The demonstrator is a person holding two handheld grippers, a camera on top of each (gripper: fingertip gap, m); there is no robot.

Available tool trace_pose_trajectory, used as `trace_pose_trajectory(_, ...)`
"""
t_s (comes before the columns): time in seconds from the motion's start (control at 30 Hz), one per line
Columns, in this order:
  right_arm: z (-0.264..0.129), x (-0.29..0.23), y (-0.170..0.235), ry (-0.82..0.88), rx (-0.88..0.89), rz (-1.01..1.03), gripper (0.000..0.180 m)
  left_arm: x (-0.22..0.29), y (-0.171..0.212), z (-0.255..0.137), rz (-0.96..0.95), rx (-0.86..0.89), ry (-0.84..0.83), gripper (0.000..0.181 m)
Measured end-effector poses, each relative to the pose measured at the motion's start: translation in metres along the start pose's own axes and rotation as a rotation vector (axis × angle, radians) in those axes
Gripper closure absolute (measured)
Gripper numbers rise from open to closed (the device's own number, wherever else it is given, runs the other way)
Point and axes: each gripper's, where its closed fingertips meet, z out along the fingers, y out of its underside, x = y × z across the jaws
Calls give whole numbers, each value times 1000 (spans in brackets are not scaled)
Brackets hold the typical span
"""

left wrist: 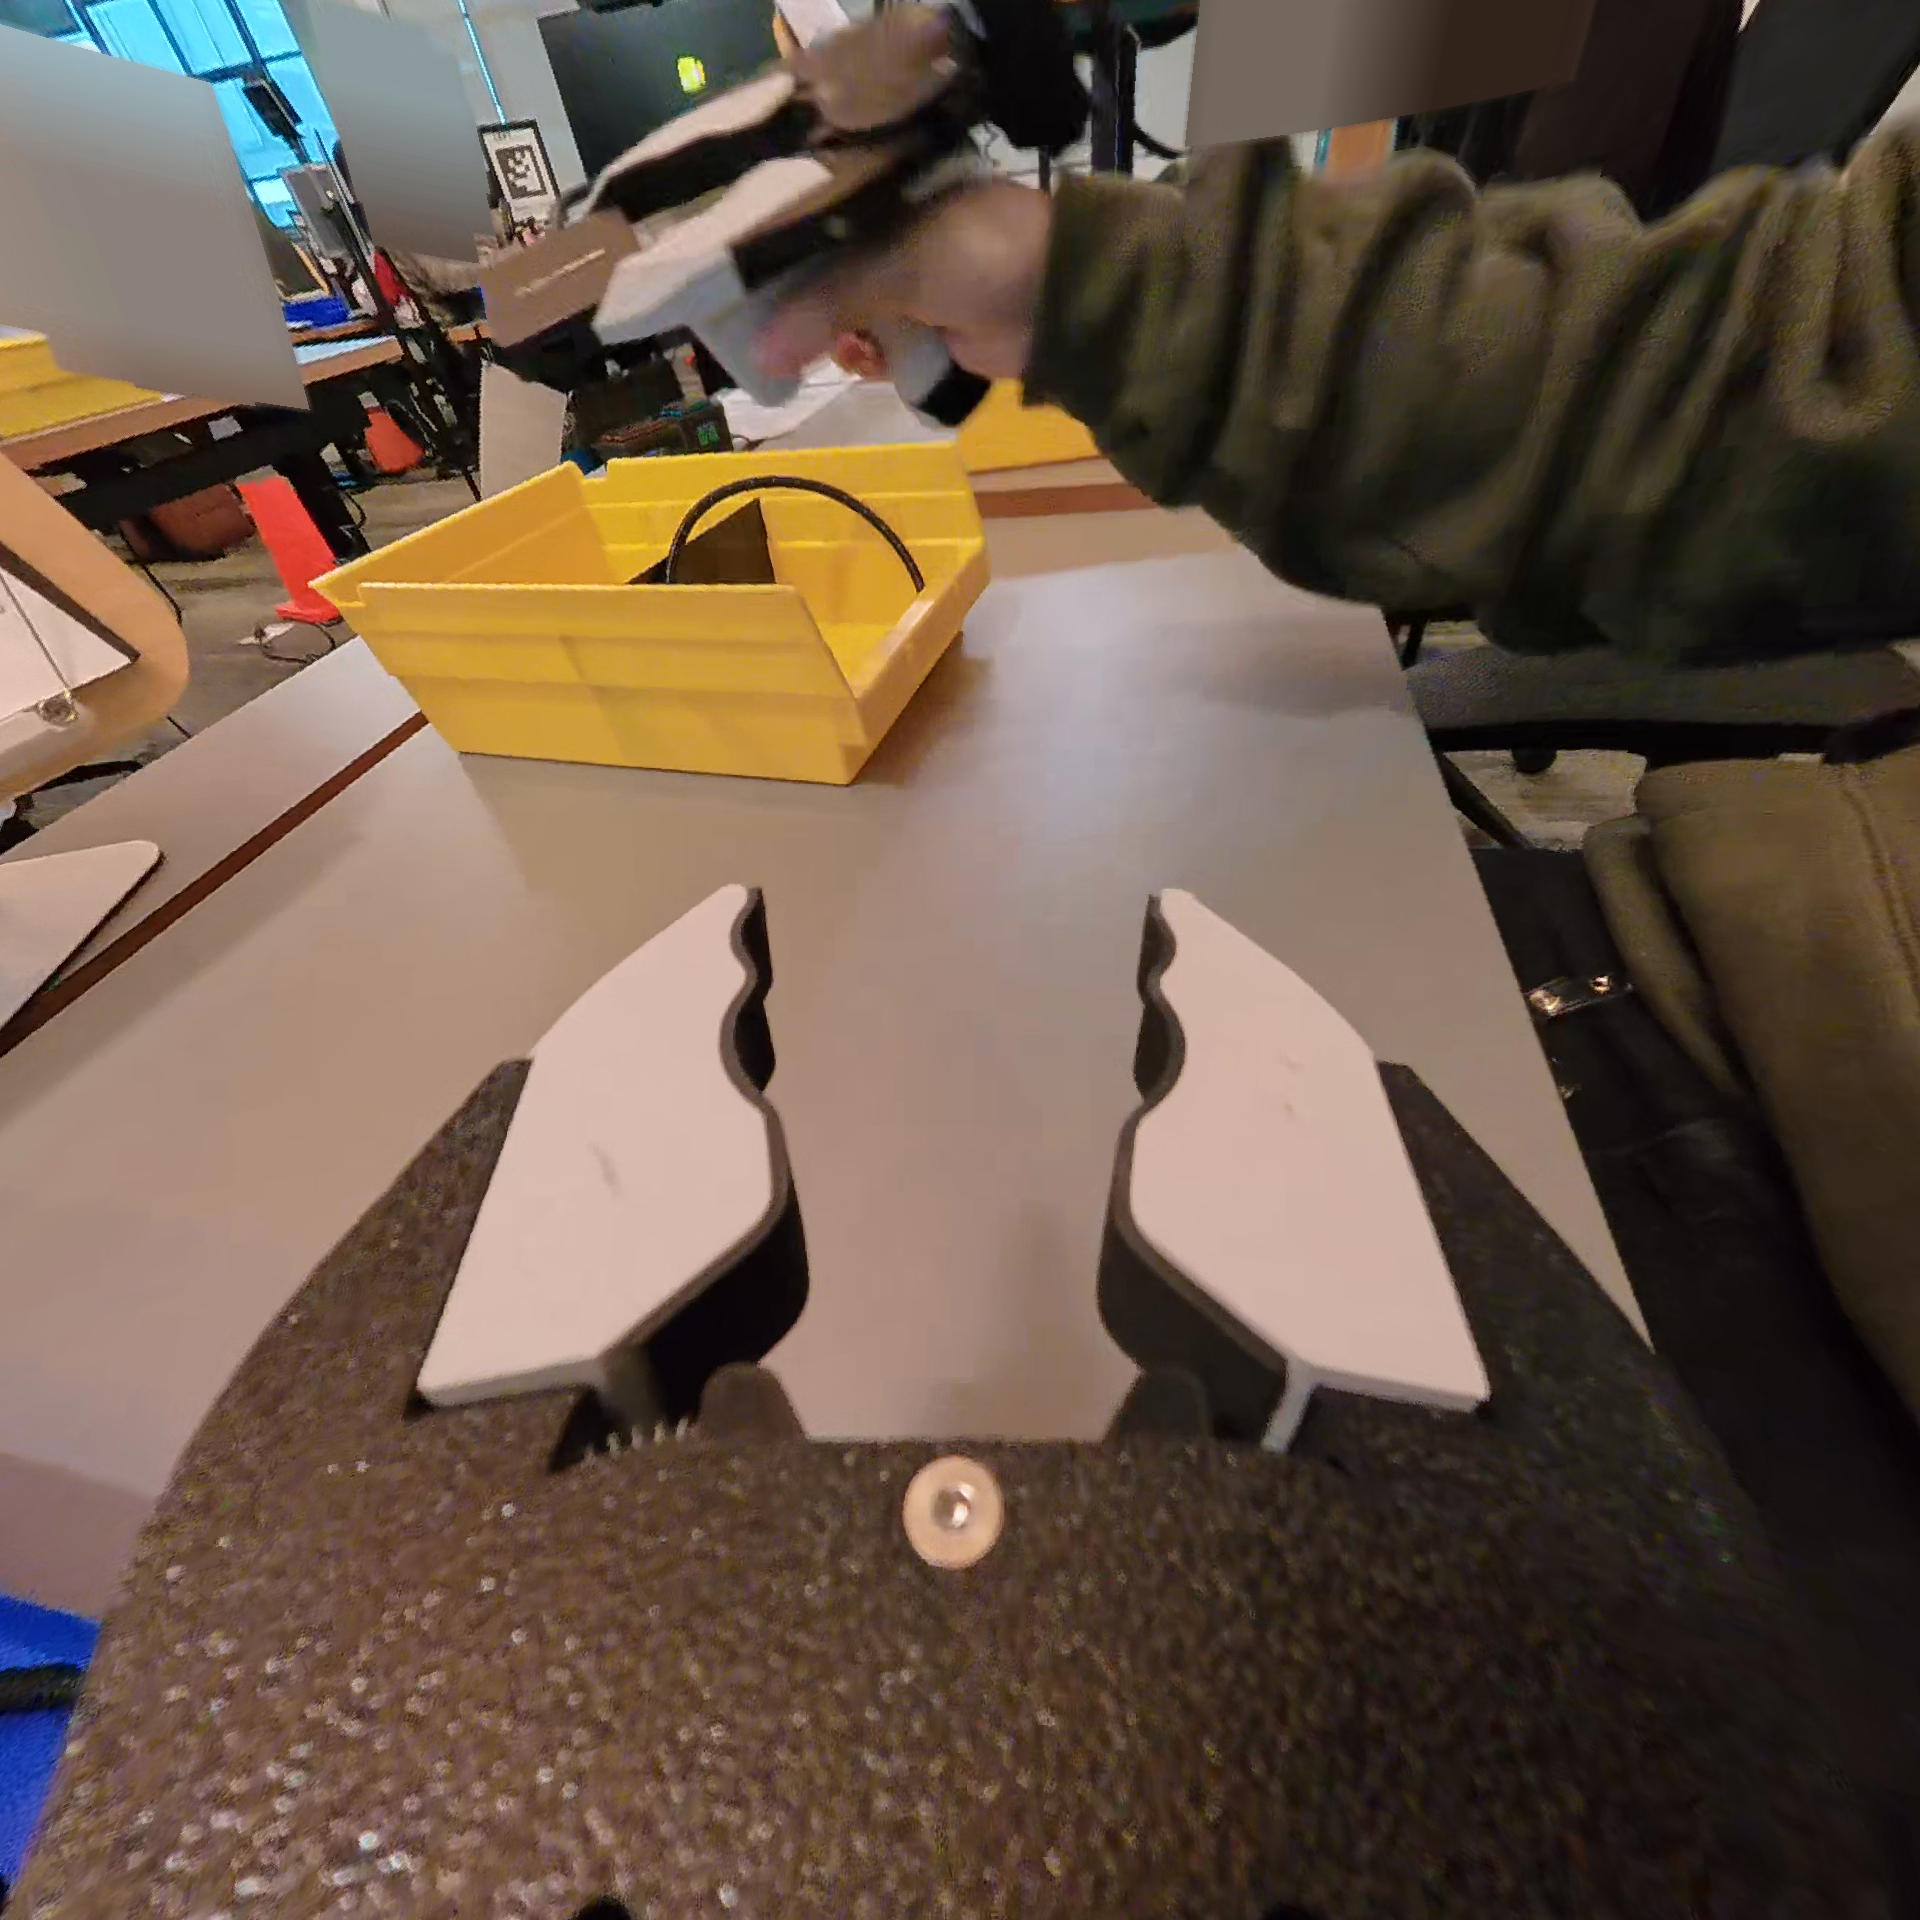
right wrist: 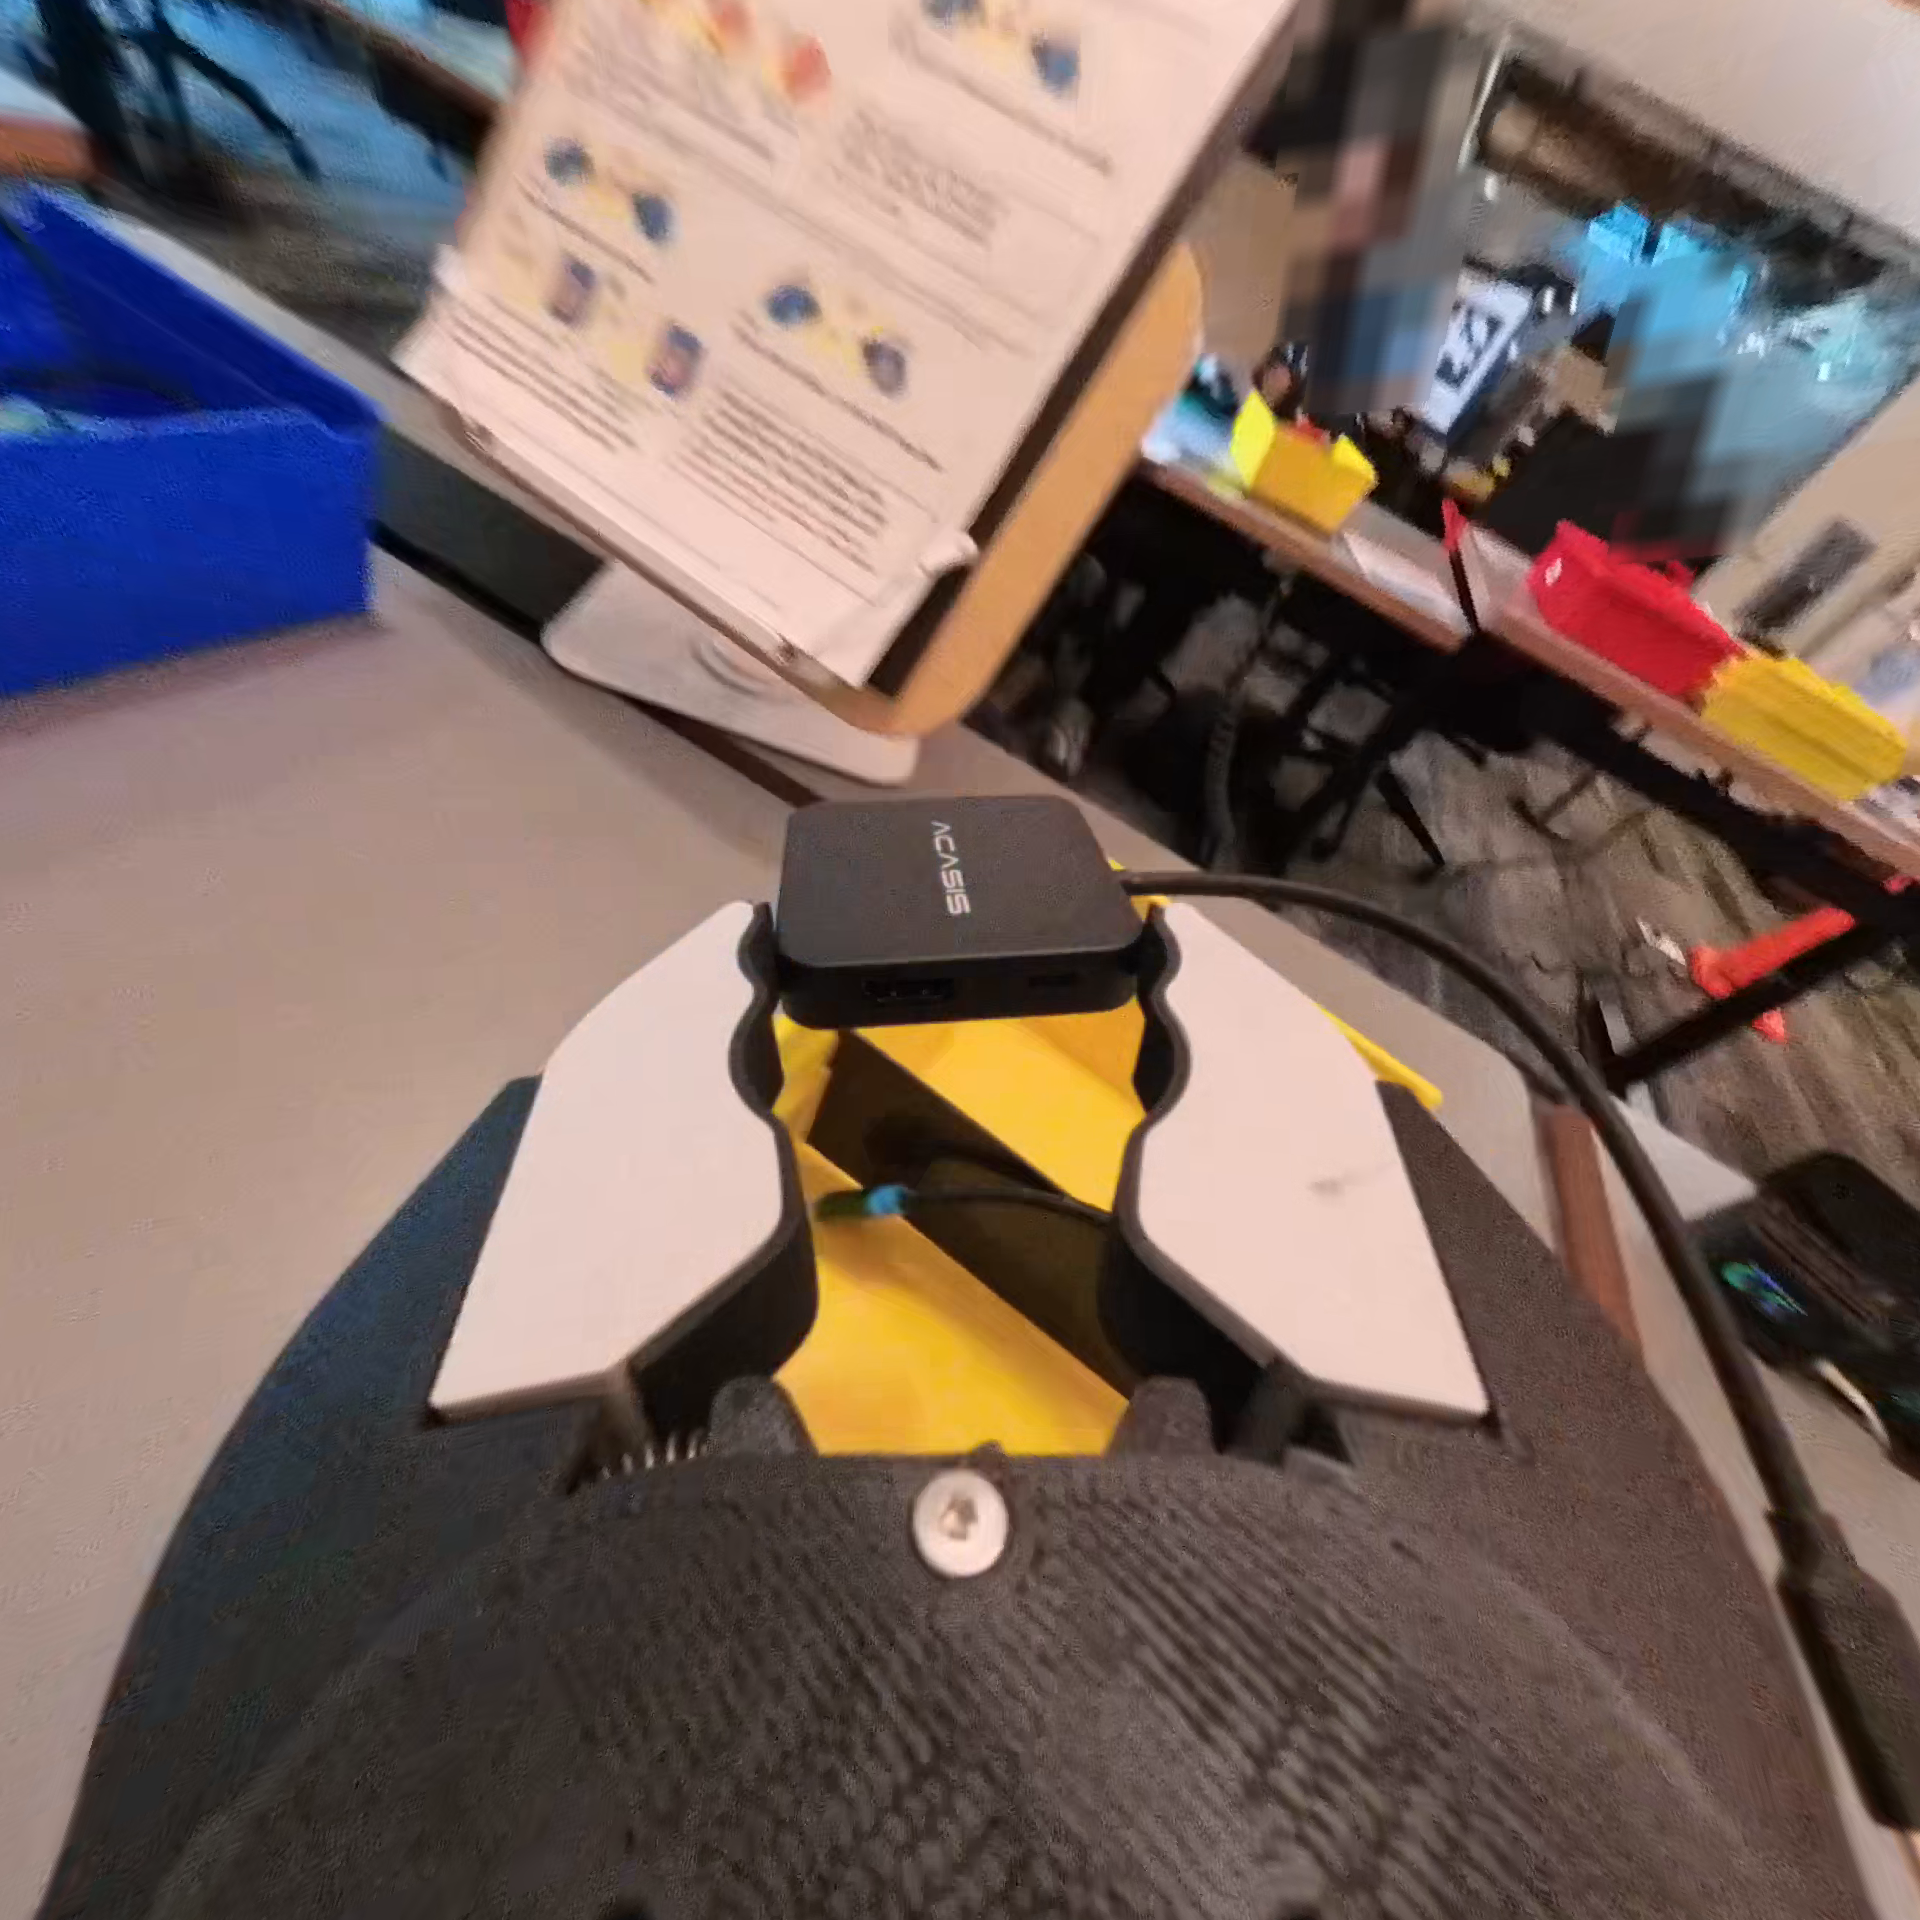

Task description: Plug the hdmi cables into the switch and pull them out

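Status: early stage, by my reading; no plug seen seated in the switch point(right wrist: 951, 904), so insertion & pull-out both appear outstanding. Right gripper point(right wrist: 956, 961) pinches the black switch box between its fingertips, held in the air above the yellow bin point(right wrist: 935, 1340); jaws closed only as far as the box width allows, contact at both side edges. Front ports of switch face the camera & look empty. One black cable point(right wrist: 1621, 1132) leaves the switch's right side and trails down to a plug at lower right, prob. its own lead, cannot confirm. A second cable w/ a blue-green tip point(right wrist: 868, 1202) lies in the bin below, unplugged. Left gripper point(left wrist: 956, 997) spread wide, holding nothing, touching nothing, hovering over bare grey table point(left wrist: 1143, 727); bin sits well ahead of it w/ a cable loop point(left wrist: 800, 499) showing above the rim. Right wrist view blurred in background, detail there unreliable. Remaining: fetch cable(s), plug in, pull out
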Motion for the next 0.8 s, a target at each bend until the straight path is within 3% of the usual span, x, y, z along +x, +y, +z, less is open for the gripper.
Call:
trace_pose_trajectory(0.17, 65, 51, 45, 46, -308, 50, 112, -1, 9, 3, 2, -36, 1, 115)
trace_pose_trajectory(0.4, 110, 44, 82, -8, -375, 140, 112, -4, 13, 1, -15, -33, 0, 117)
trace_pose_trajectory(0.5, 117, 25, 98, -118, -419, 180, 113, -6, 14, 1, -28, -23, 5, 118)
trace_pose_trajectory(0.6, 115, 25, 102, -110, -424, 126, 104, -7, 17, 1, -38, -21, 9, 118)
trace_pose_trajectory(0.8, 91, 32, 64, -76, -239, 192, 108, -8, 19, 1, -44, -19, 5, 118)
